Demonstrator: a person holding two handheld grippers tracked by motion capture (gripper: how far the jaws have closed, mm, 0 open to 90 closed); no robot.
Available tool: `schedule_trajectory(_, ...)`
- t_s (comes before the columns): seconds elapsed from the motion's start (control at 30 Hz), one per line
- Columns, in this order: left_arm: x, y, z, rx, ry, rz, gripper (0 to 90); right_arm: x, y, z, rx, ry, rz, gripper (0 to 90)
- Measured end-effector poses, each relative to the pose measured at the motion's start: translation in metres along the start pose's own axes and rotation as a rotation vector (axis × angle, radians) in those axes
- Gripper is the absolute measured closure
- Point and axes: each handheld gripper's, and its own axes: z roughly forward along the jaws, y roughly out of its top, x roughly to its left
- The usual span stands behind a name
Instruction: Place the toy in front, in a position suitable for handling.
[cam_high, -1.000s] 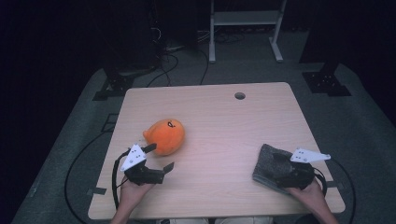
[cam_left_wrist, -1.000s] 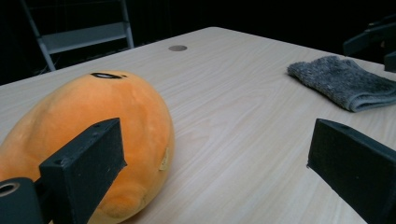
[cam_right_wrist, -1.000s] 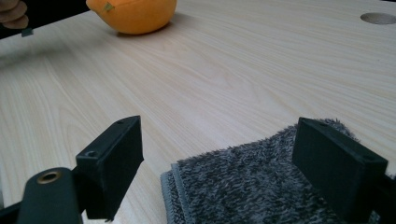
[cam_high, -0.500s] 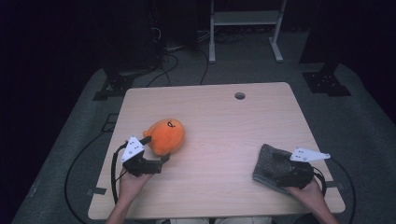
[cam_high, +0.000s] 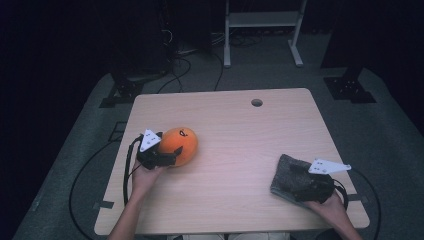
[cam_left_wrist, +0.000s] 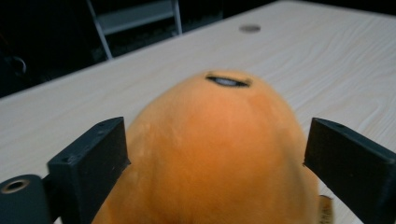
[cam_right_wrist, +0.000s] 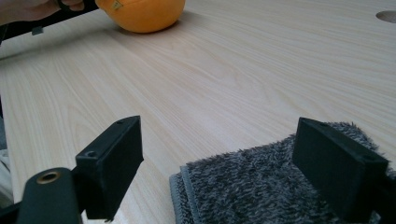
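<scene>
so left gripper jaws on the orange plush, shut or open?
Open. The left gripper straddles the orange plush toy; its jaws have just been closing, but the right-hand jaw shows a gap and nothing looks squeezed.

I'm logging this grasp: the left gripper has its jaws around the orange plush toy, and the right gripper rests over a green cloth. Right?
Not quite: the cloth is grey, not green, as the right gripper view shows. The rest holds: the left gripper has its jaws around the orange plush toy, and the right gripper rests over the cloth.
</scene>
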Motion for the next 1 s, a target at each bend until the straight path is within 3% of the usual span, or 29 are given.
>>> schedule_trajectory(0.1,0.002,-0.004,0.006,0.017,-0.013,-0.015,18.9,-0.001,0.000,0.001,0.003,0.001,-0.004,15.1)
schedule_trajectory(0.13,0.002,-0.004,0.006,0.015,-0.012,-0.027,27.3,-0.001,0.000,0.001,0.006,0.001,-0.006,15.1)
schedule_trajectory(0.23,0.000,-0.003,0.005,0.016,-0.011,0.013,44.9,-0.001,0.000,0.001,0.008,0.003,-0.006,15.3)
schedule_trajectory(0.37,-0.002,0.000,0.000,-0.006,-0.012,0.026,54.9,-0.001,0.000,0.000,0.005,0.003,-0.005,15.4)
schedule_trajectory(0.47,-0.005,0.006,-0.002,-0.008,-0.040,0.022,56.0,-0.001,0.000,0.000,0.003,0.003,-0.002,15.4)
schedule_trajectory(0.5,-0.007,0.009,-0.003,-0.015,-0.048,0.039,56.0,-0.001,0.000,0.000,0.002,0.003,-0.002,15.4)
schedule_trajectory(0.6,-0.018,0.021,-0.006,-0.059,-0.081,0.058,56.0,-0.002,0.000,0.000,0.011,-0.004,0.007,15.6)
schedule_trajectory(0.73,-0.033,0.035,-0.004,-0.085,-0.152,0.074,55.7,-0.004,0.000,-0.002,0.010,-0.012,0.009,15.6)
schedule_trajectory(1.0,-0.070,0.046,0.008,-0.098,-0.290,0.118,54.4,-0.009,-0.001,-0.007,0.002,-0.035,0.009,15.5)
